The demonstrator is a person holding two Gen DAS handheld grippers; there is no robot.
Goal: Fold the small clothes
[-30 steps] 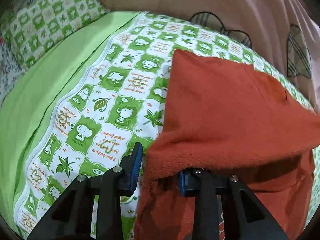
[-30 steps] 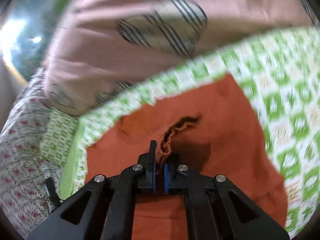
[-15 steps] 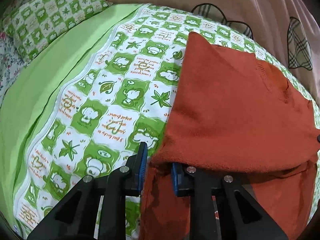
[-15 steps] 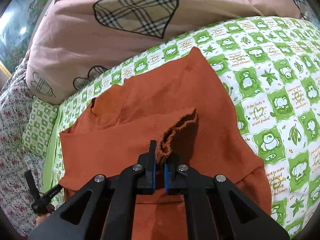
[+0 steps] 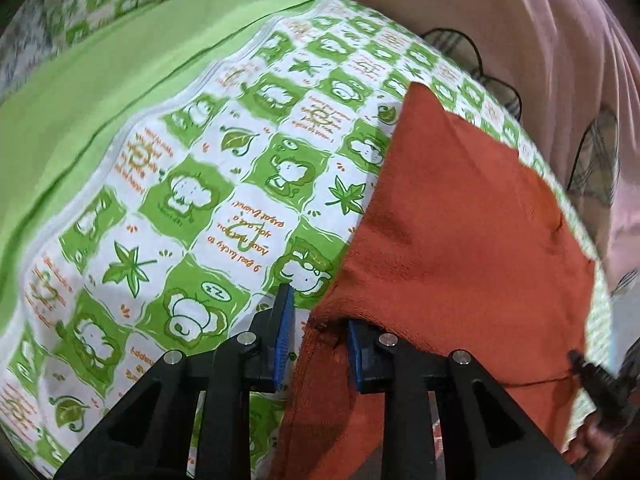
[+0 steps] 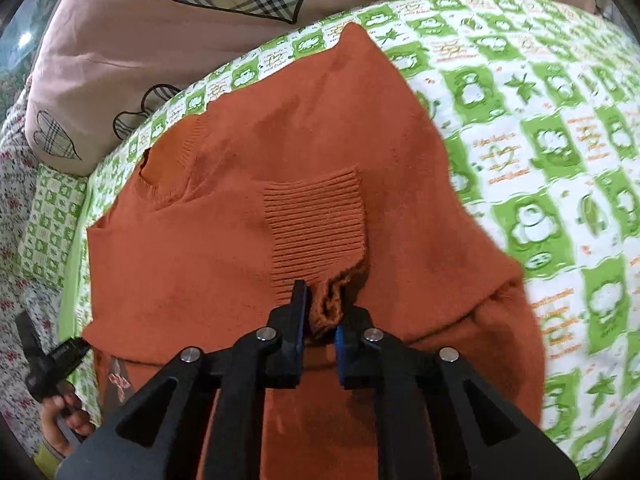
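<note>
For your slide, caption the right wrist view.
Right gripper lays the ribbed cuff across the orange sweater.

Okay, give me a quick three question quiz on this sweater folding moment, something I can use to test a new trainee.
1. True or false: the right gripper has a bunched bit of the ribbed cuff between its fingers.
2. Multiple choice: the orange sweater lies on A) a bare wooden table, B) a green and white patterned sheet, C) a blue towel.
3. Fill in: the pink bedding beyond the sweater carries plaid ____ shapes.

Key
1. True. The cuff's edge sits crumpled between the blue pads.
2. B.
3. Heart.

Bonus note: the left gripper is at the sweater's folded edge with its fingers apart.
</note>
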